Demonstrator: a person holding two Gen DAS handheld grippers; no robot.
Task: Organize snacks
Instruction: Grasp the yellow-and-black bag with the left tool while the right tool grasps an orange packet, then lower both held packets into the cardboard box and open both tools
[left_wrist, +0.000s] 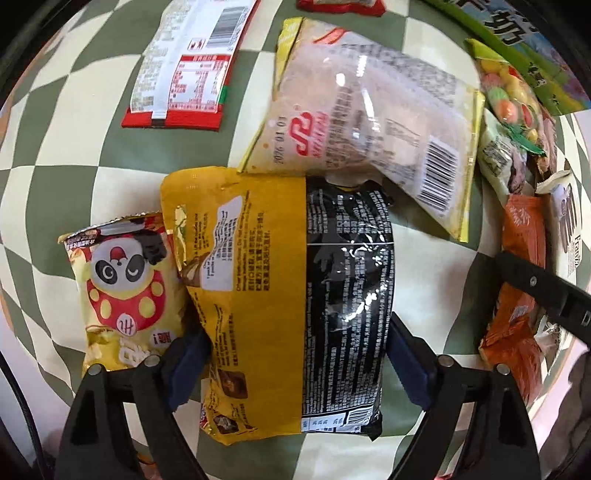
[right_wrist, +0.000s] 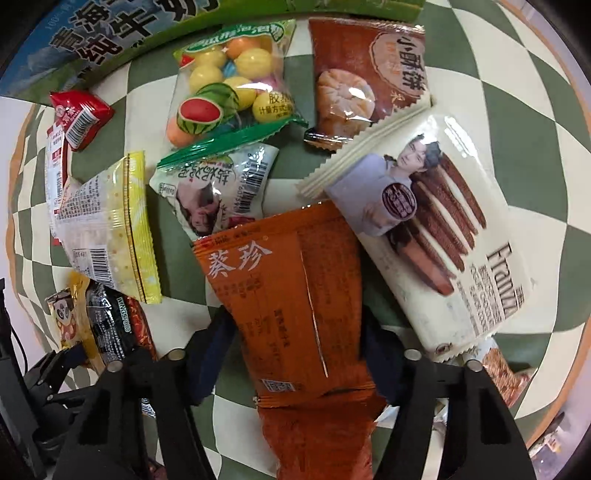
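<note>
The yellow-and-black snack bag lies on the checkered cloth at the centre of the left wrist view, and the left gripper is clamped on its lower half, a blue pad pressed to each side. At its 9 o'clock, touching it, lies a panda packet; at 12, a clear-and-yellow bag. In the right wrist view the right gripper is closed narrower on the orange packet, with a Franzzi biscuit pack at 2 o'clock.
</note>
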